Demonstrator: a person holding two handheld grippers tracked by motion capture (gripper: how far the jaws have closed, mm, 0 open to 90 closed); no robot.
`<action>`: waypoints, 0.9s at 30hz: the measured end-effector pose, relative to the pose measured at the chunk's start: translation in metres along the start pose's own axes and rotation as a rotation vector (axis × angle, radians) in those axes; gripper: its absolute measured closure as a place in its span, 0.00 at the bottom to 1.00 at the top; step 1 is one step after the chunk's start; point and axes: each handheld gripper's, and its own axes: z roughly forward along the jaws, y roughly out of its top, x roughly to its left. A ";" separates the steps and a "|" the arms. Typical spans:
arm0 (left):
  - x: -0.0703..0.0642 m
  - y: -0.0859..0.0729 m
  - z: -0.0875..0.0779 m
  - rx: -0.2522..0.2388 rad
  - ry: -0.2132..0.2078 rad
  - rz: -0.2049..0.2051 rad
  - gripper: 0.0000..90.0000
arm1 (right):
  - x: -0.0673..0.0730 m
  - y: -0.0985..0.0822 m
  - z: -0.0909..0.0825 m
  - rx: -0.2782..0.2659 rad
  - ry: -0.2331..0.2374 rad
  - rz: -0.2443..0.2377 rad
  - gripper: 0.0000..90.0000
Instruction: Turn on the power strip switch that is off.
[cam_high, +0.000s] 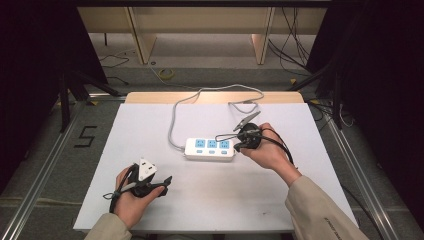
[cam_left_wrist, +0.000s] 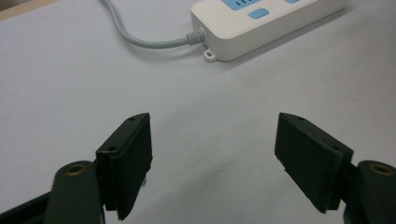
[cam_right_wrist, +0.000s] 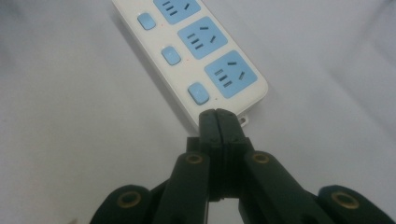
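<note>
a: so what's the setup here? start with the big stuff.

b: big white table (cam_high: 210, 200) takes up most of the high view. near the middle sits a white power strip (cam_high: 209, 148) with three blue sockets and small blue switches. its grey cord (cam_high: 176, 120) loops off the left end toward the far edge of the table.

a: and the grippers?

b: right gripper (cam_right_wrist: 218, 116) has its jaws pressed flat together with nothing between them. the tips sit right at the near end of the strip, by the last switch (cam_right_wrist: 198, 93). can't tell if they actually touch it. in the high view it's at the strip's right end (cam_high: 239, 146).

a: left one?

b: left gripper (cam_left_wrist: 212, 154) is spread wide with just bare table between the jaws. it's well apart from the strip, near the front left of the table (cam_high: 162, 184). the strip's cord end shows up ahead of it.
</note>
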 end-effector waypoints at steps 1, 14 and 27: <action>0.000 0.000 0.000 0.001 0.000 0.000 0.30 | 0.000 0.001 0.000 0.002 0.004 0.003 1.00; 0.000 0.000 0.000 -0.001 -0.001 -0.002 0.31 | 0.002 0.008 0.006 0.012 0.005 -0.009 1.00; 0.000 0.000 0.000 -0.001 0.000 0.000 0.31 | 0.002 0.013 0.014 0.022 0.010 -0.016 1.00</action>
